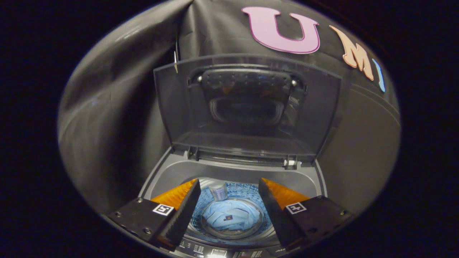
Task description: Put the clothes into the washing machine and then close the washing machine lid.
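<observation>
Gripper view, items as we recorded them:

1. Gripper (229, 211). We found its two fingers spread wide apart, nothing held between them, one finger (179, 211) to the left and the other to the right, both poised above the front rim of the machine's opening. Each finger carried a small square marker on its upper block.

2. Washing machine (168, 175), top-loading, grey body. We looked down into it from the front. Its control panel (215, 251) ran along the near edge, just below the fingers; the markings there were too small for us to make out.

3. Lid (247, 107), dark and translucent. We noted it raised upright on its rear hinges, standing beyond the fingers, with a dark handle moulding on its inner face.

4. Drum (236, 190), with a blue-toned perforated wall, seen between the two fingers.

5. Clothes (233, 215), one light blue garment. We logged it lying crumpled at the bottom of the drum, between the fingers and well below them, with a small dark tag on its upper folds.

6. A small pale fitting (218, 191) stood against the drum's far wall, just behind the garment; we could not tell what it was.
</observation>
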### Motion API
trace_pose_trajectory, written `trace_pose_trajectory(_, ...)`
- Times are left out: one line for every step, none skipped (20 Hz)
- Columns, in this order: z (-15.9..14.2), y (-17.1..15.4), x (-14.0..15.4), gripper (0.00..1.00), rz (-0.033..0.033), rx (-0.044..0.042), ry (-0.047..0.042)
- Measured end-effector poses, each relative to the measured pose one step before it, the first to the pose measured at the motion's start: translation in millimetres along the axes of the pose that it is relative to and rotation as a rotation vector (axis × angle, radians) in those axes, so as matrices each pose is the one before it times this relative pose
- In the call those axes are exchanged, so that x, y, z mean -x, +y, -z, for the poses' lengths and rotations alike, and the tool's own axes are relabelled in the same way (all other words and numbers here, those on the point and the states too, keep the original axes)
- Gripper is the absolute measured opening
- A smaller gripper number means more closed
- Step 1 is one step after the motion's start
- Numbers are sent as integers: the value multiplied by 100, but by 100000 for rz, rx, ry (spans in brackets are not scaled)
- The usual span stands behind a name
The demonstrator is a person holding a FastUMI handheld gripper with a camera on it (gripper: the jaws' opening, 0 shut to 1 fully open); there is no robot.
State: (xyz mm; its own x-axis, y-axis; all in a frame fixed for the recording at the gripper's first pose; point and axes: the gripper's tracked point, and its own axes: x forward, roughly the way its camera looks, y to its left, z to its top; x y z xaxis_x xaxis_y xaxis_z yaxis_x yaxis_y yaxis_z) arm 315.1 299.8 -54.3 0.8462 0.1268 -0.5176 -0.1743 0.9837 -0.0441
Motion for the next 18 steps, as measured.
trace_pose_trajectory(-1086, -163, 427, 97, 987, -126, -2150)
trace_pose_trajectory(-994, -116, 324, 98, 548, -68, -1520)
trace_pose_trajectory(-1107, 25, 332, 98, -56, -357, -1517)
trace_pose_trajectory(-1337, 185, 190, 98, -812, -905, -2421)
trace_pose_trajectory(-1370, -17, 262, 97, -413, -916, -2111)
trace_pose_trajectory(-1495, 26, 304, 97, -749, -677, -2938)
trace_pose_trajectory(-1550, -140, 115, 97, 190, -98, -3403)
trace_pose_trajectory(-1539, -406, 237, 98, 1304, -220, -3428)
trace_pose_trajectory(-1757, -188, 178, 97, 703, -741, -3480)
trace_pose_trajectory(-1715, -120, 7, 97, 368, -1392, -4043)
trace_pose_trajectory(-1607, -50, -408, 97, 430, -1717, -4164)
trace_pose_trajectory(-1329, -11, -97, 97, 571, -1810, -4061)
trace_pose_trajectory(-1195, 296, -480, 97, -701, -1478, -2959)
trace_pose_trajectory(-698, 10, -881, 97, 257, -666, -2239)
trace_pose_trajectory(-822, 116, -838, 98, 701, -792, -2529)
trace_pose_trajectory(-537, -40, -1132, 98, 720, -817, -1550)
trace_pose_trajectory(-291, 551, -1086, 98, -461, -1590, -1790)
trace_pose_trajectory(-503, 363, -1081, 97, -594, -1074, -1968)
